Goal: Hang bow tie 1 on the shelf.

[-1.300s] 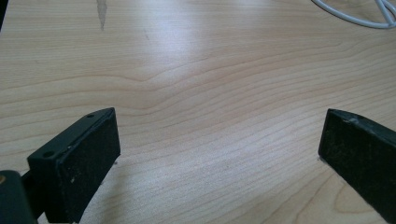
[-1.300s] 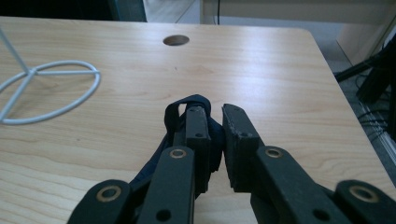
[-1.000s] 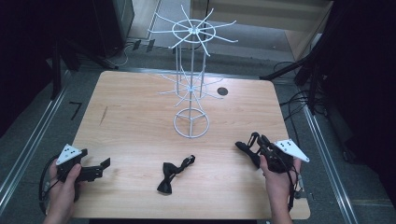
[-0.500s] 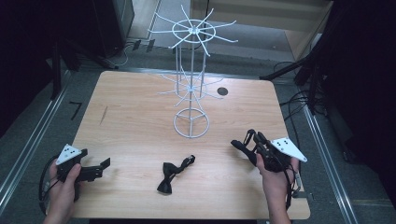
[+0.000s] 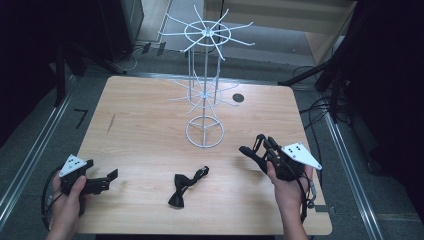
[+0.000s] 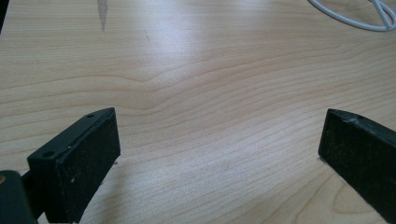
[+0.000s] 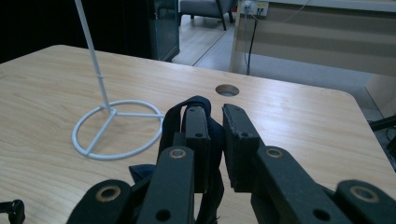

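Observation:
My right gripper [image 5: 254,148] hovers above the table's right front, shut on a dark bow tie [image 5: 260,142]. In the right gripper view the tie's strap [image 7: 172,117] loops around the left jaw of that gripper [image 7: 215,113] and its fabric is pinched between the pads. A second black bow tie [image 5: 181,191] lies flat on the wood near the front edge, between the two hands. At the front left my left gripper [image 5: 111,176] rests low, open, with bare wood between its jaws [image 6: 219,144]. A white wire stand [image 5: 205,90] rises from the table's middle.
The stand's round base ring [image 5: 205,132] [image 7: 116,130] sits just left of and beyond the right gripper. Thin wire arms [image 5: 235,27] spread out at two levels. A round cable hole [image 5: 238,98] [image 7: 227,89] lies behind the stand. Dark equipment and cables surround the table.
The right gripper has risen and shifted left toward the stand's base, carrying its bow tie. The left gripper and the tie on the table have stayed put.

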Available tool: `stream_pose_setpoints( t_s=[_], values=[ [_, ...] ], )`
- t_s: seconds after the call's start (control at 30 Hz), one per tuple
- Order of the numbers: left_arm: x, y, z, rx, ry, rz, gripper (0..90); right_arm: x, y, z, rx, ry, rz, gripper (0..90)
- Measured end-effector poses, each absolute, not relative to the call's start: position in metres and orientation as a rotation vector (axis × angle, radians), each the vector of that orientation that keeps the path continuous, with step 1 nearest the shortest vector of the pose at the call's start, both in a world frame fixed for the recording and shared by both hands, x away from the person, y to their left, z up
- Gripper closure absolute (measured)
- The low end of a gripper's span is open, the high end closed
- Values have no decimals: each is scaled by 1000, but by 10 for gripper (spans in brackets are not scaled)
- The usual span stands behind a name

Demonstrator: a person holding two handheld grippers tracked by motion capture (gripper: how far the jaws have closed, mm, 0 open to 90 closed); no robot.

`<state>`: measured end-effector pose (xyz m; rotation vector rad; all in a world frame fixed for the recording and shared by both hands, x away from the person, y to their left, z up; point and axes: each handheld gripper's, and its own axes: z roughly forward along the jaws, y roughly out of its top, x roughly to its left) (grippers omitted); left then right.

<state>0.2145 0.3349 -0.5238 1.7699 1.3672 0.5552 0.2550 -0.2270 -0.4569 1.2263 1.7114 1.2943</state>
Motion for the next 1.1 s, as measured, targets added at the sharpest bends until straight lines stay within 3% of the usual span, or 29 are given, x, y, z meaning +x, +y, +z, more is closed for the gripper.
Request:
stream_pose_setpoints(
  t_s=[1.1],
  values=[
    [214, 335, -524, 1770, 1368, 553, 0, 276, -201, -430, 1178, 1711, 1373, 823]
  ],
)
